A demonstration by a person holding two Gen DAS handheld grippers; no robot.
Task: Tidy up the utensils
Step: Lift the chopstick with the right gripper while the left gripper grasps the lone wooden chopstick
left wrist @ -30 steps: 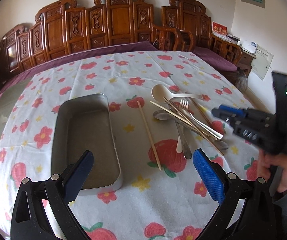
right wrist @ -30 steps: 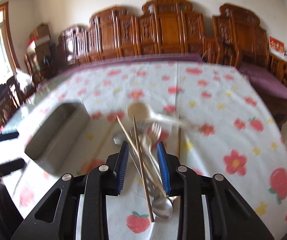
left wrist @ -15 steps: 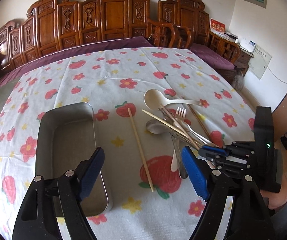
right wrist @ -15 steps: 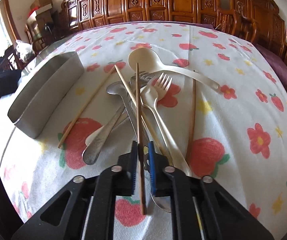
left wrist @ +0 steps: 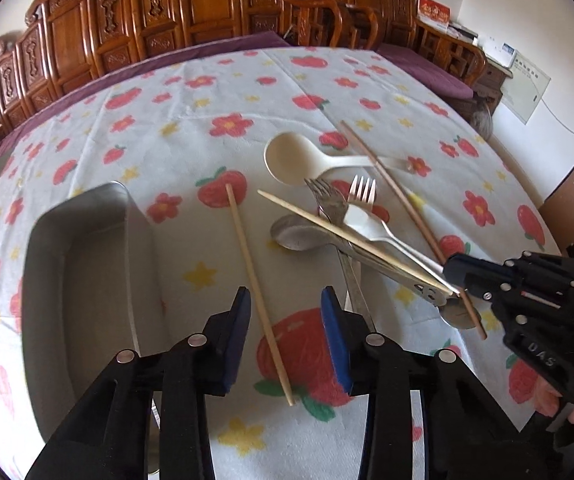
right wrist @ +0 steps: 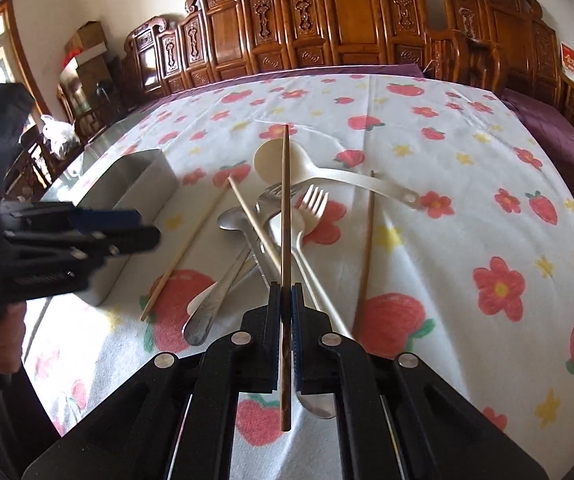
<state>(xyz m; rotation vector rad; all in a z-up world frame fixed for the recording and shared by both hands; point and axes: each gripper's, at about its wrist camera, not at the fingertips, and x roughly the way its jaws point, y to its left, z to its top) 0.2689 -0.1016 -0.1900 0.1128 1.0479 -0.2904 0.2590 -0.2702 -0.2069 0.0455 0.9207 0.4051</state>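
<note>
My right gripper [right wrist: 286, 294] clamps a dark chopstick [right wrist: 285, 216] above the utensil pile [left wrist: 347, 220]; my left gripper [left wrist: 286, 300], jaws just closing yet apart, straddles a pale chopstick [left wrist: 253, 272] beside the metal tray [left wrist: 87, 280].

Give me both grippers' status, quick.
Left gripper: open, fingers just been closing around the loose pale wooden chopstick, not yet pressing it.
Right gripper: shut on the dark brown wooden chopstick.
</note>
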